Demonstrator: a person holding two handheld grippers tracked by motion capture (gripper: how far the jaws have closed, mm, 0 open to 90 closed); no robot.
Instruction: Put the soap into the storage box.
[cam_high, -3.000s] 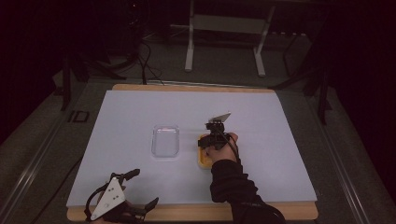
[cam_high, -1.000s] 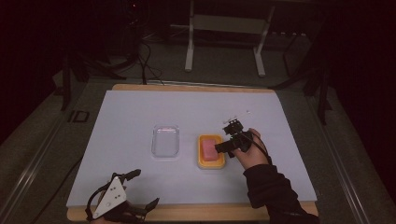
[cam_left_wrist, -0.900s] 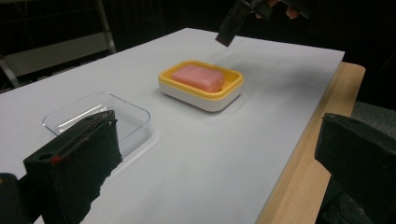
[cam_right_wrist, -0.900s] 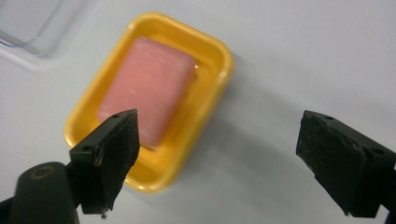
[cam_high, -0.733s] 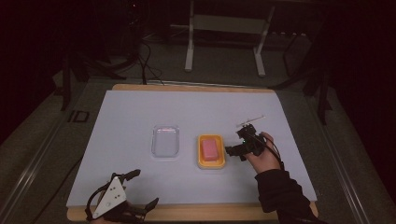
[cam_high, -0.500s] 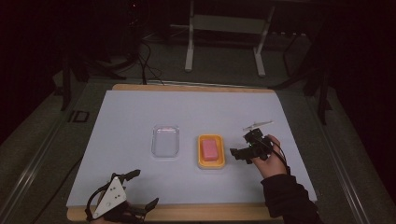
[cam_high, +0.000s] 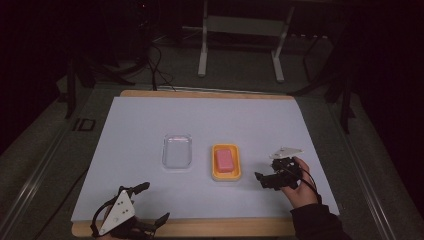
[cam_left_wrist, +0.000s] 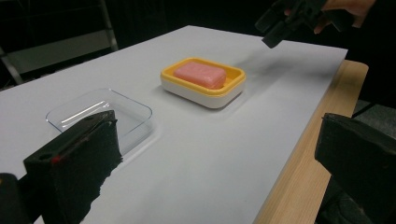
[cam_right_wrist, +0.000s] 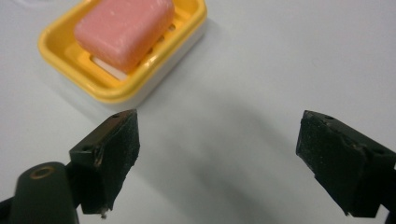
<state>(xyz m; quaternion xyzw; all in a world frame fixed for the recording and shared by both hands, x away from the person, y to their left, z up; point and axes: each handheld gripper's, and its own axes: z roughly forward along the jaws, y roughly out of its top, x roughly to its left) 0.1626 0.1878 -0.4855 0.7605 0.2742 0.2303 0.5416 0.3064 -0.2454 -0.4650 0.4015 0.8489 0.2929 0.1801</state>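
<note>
A: High view first: where does the work stand?

B: The pink rectangular bar of soap (cam_high: 225, 160) lies flat in the yellow plastic soap dish with a white base (cam_high: 226, 174), near the middle of the white-covered worktop (cam_high: 150, 120). The clear plastic lid-like tray (cam_high: 177, 150) sits just beside the dish on its left, apart from it and holding nothing.

A: And the right claw?

B: The right claw (cam_high: 263, 179) hangs over bare worktop to the right of the dish, near it but touching nothing. In the right gripper view its two black jaws stand wide apart with only white surface between them; the dish (cam_right_wrist: 122, 88) and soap (cam_right_wrist: 124, 26) lie ahead and off to one side.

A: The left one?

B: The left claw (cam_high: 152, 202) sits at the near edge of the worktop, well apart from everything. It is released too: in the left gripper view its jaws are spread, with tray (cam_left_wrist: 100, 112), dish (cam_left_wrist: 203, 91) and soap (cam_left_wrist: 200, 75) all beyond them.

A: So which step is this?

B: I judge the soap is placed and the right claw is free of it, so this is the gap between steps. The clear tray looks like the dish's cover. If so, the next move calls for a claw to pinch one thin rim of the tray, lift it level, and set it squarely over the dish without nudging the soap.
</note>
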